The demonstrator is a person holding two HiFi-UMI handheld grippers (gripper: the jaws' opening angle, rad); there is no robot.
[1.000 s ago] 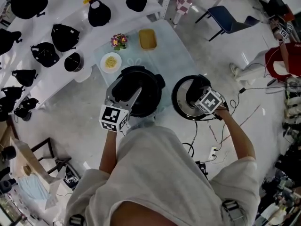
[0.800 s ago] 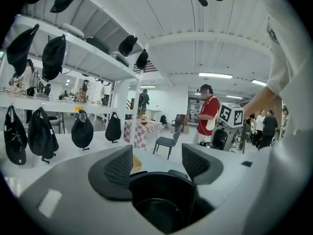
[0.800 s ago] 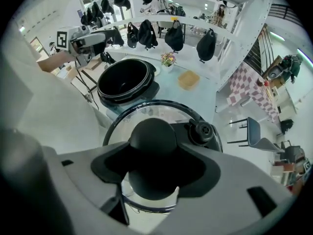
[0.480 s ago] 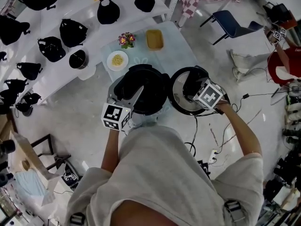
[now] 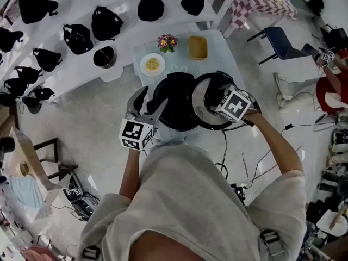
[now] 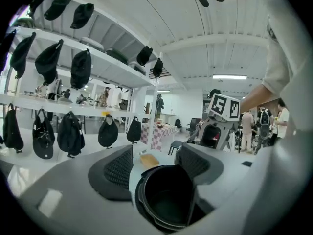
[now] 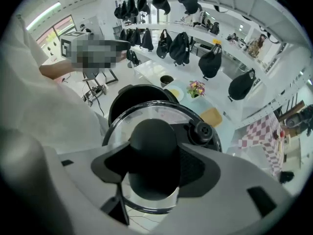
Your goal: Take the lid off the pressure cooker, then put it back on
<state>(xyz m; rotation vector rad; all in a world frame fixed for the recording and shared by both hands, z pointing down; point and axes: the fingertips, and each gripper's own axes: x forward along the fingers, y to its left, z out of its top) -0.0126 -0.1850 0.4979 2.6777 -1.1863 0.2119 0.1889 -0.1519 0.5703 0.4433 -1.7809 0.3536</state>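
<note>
Your right tool points steeply down, and its jaws stand wide but are pinched on the dark knob of the glass lid, one pad on each side. The lid hangs from that grip, clear of the worktop. From the head view it overlaps the right rim of the pressure cooker pot but is not centred on it. The pot's open mouth lies to the left of the lid, on the side of your other hand.

Your left tool is spread and holds nothing. It sits at the pot's left side, roughly level, with the black bowl just ahead of and below its jaws and neither pad touching it.

The right hand has the lid, so seating it looks to be its job: carry the lid further left until its ring is concentric with the pot, then lower it flat. A tilted lid would likely catch the rim.
</note>
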